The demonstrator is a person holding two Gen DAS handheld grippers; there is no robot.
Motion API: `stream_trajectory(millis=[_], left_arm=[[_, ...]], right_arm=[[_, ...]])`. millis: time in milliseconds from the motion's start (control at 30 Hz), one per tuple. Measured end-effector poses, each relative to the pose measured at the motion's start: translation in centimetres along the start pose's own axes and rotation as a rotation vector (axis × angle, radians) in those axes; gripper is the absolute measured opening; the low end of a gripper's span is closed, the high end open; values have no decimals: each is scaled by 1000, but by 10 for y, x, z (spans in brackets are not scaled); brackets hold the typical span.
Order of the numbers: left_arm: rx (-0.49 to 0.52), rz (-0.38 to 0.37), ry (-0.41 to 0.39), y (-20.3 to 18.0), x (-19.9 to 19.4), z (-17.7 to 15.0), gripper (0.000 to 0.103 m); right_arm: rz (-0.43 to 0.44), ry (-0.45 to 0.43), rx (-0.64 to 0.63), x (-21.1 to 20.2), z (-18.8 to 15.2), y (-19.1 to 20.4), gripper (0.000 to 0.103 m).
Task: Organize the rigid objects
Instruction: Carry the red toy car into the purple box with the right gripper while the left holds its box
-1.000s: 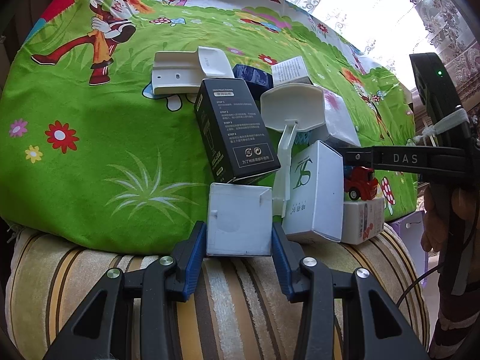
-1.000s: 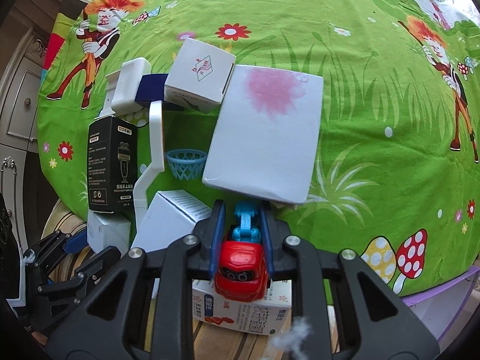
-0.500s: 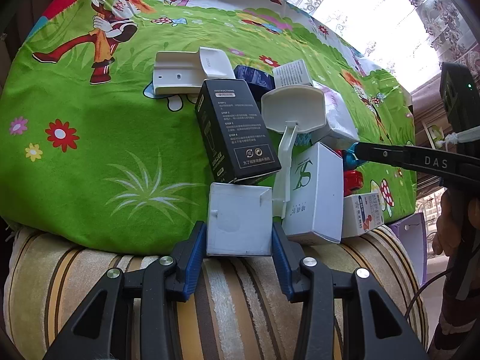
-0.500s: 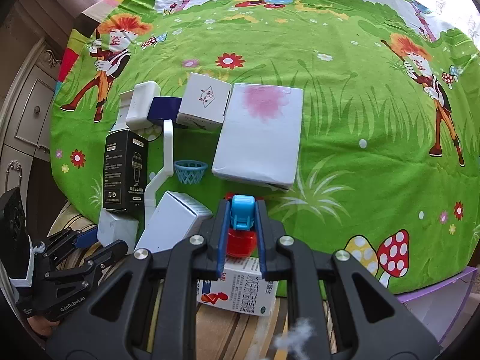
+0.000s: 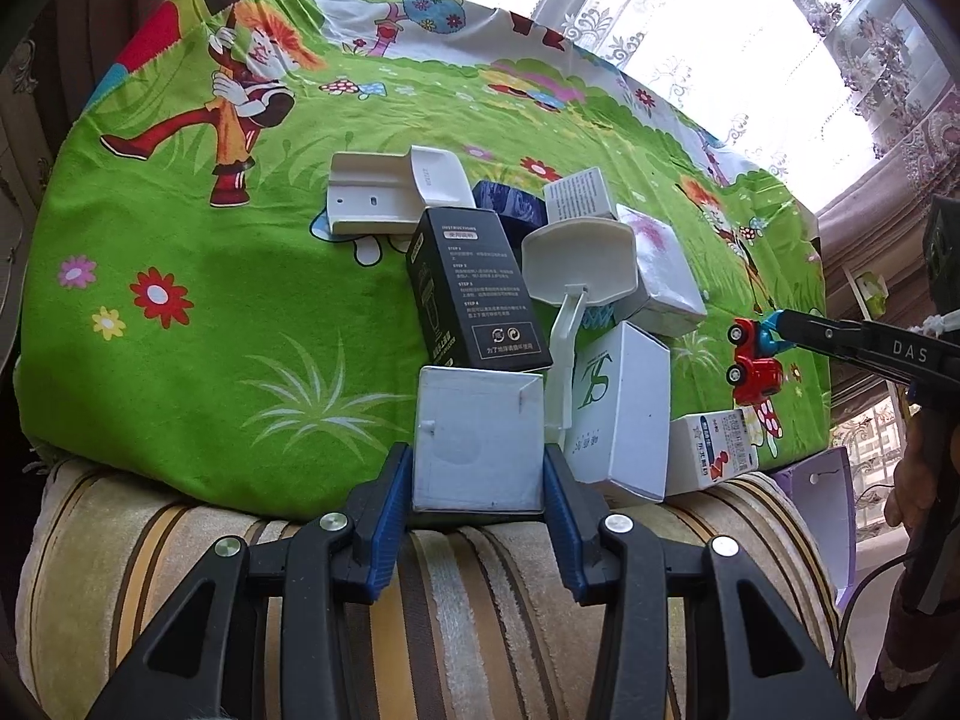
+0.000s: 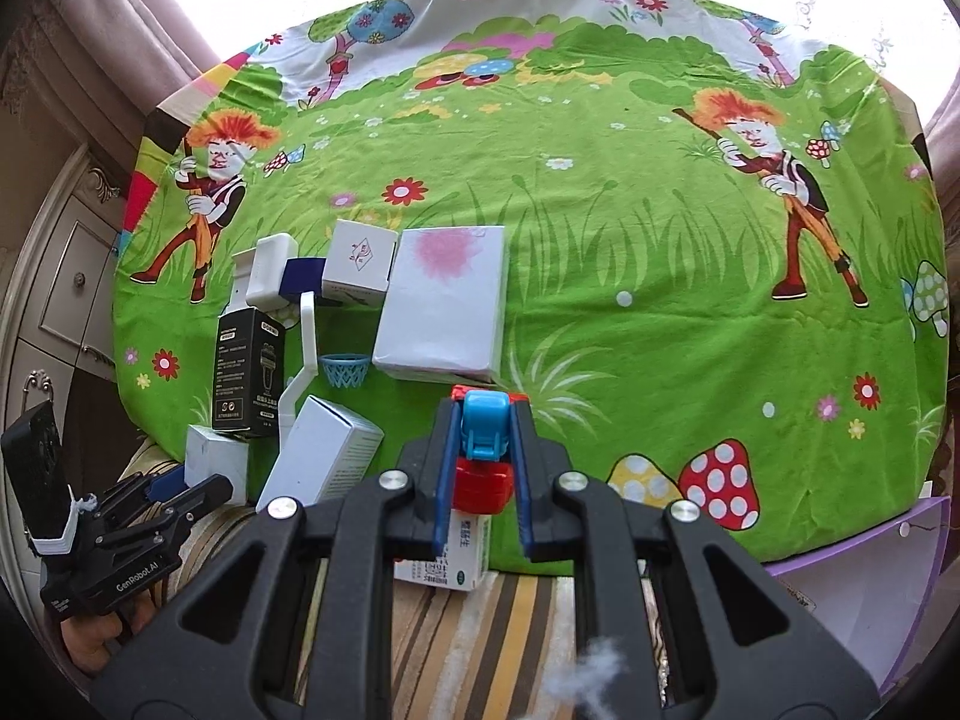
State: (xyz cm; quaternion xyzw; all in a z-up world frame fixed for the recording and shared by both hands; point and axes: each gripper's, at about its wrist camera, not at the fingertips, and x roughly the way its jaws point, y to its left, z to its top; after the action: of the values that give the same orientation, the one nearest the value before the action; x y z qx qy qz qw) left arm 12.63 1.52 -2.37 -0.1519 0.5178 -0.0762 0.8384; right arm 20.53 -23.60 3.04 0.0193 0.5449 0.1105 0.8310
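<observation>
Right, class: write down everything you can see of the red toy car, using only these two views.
The red toy car looks like glossy plastic: red body, black wheels with pale hubs, and a blue part on top. It is clamped in the right gripper, whose blue pads press on its sides. It hangs nose down in the air, above the green cartoon cloth and the medicine box, touching neither.

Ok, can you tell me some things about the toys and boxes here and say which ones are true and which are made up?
1. The right tool holds a red and blue toy car. True.
2. The toy car is resting on the tablecloth. False: it is lifted clear of it.
3. The left tool grips a small white box. True.
4. The black box is lying by itself, far from the others. False: it sits among the white boxes.
5. A little blue basketball hoop lies beside the big white box. True.
</observation>
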Motion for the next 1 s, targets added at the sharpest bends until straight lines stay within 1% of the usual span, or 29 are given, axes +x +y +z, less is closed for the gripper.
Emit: stream_trajectory(millis=[200, 500, 767, 1000], left_arm=[[26, 30, -76, -10, -20, 2, 43], [64, -5, -109, -40, -36, -5, 43], [154, -63, -89, -91, -35, -16, 43], [241, -97, -57, -135, -30, -30, 43]], right_arm=[[-14, -36, 28, -24, -18, -22, 20], [-31, -71, 99, -58, -59, -64, 20], [-94, -92, 186, -89, -104, -115, 20], [-132, -67, 291, -93, -152, -163, 20]])
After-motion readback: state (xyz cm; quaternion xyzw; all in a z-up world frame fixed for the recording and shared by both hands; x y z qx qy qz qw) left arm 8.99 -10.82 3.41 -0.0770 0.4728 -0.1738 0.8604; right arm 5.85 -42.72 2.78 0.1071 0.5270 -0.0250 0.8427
